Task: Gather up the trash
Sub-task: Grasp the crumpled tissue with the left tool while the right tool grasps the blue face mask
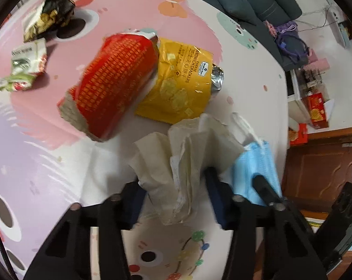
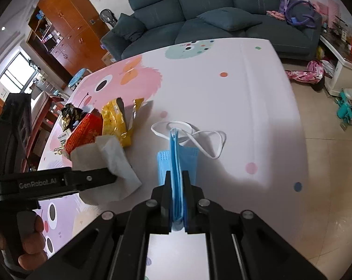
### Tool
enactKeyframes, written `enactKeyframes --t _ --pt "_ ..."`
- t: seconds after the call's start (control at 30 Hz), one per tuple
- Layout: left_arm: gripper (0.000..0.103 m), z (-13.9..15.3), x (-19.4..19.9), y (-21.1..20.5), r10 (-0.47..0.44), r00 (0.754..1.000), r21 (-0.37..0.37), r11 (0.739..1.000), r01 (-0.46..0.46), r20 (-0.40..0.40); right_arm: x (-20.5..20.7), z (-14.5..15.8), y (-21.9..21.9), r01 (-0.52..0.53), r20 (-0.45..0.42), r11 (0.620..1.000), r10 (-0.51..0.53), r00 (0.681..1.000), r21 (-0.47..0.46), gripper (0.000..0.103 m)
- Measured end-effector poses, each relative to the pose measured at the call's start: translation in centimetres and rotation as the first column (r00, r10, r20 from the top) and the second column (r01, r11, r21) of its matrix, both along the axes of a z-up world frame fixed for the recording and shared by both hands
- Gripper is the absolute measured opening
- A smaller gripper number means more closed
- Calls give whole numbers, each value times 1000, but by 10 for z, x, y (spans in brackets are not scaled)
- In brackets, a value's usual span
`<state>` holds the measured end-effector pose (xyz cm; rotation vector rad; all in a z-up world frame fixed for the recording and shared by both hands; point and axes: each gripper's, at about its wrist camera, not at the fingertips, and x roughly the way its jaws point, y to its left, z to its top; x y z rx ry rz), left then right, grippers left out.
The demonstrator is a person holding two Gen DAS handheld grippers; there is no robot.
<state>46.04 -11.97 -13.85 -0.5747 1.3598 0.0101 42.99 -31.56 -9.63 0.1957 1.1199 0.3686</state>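
My left gripper (image 1: 173,182) has its jaws around a crumpled beige tissue (image 1: 182,154), pressed against it on both sides, above the table. My right gripper (image 2: 177,175) is shut on a folded blue face mask (image 2: 177,154); its white ear loops (image 2: 199,137) trail ahead on the table. The mask also shows in the left wrist view (image 1: 255,163), with a right finger (image 1: 266,191) on it. The left gripper (image 2: 94,178) and tissue (image 2: 110,161) show at the left of the right wrist view. A red wrapper (image 1: 113,84), yellow cracker bag (image 1: 180,81), green-white packet (image 1: 26,65) and dark crumpled wrapper (image 1: 50,16) lie beyond.
The table wears a cartoon-print cloth (image 2: 222,93) in pink, white and lilac. Its right edge (image 2: 299,140) drops to a tiled floor. A dark blue sofa (image 2: 210,11) stands past the far edge. Wooden cabinets (image 2: 66,23) stand at the left, boxes and toys at the right.
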Motion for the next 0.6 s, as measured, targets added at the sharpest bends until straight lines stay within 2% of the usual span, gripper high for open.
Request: enactKeyframes --t 0.1,0.2,0.37,0.47,0.6 --pt "21 0 -1 -5 0 1000 -6 1000 0 25 -2 -1 5 -18 -1 1000 18 1000 5 6" --pt "20 6 -10 -7 -8 999 33 999 7 40 -5 -1 9 -33 -3 999 33 999 11 6" --pt "18 15 -29 -10 -25 999 54 998 23 44 -19 4 16 -56 -5 998 57 998 14 6" --pt "18 23 -50 -9 -44 998 74 996 41 52 -35 9 20 -68 -8 998 68 998 17 6" --pt "18 34 -82 -7 -90 994 136 987 82 55 -59 14 27 -81 -25 996 82 996 33 6"
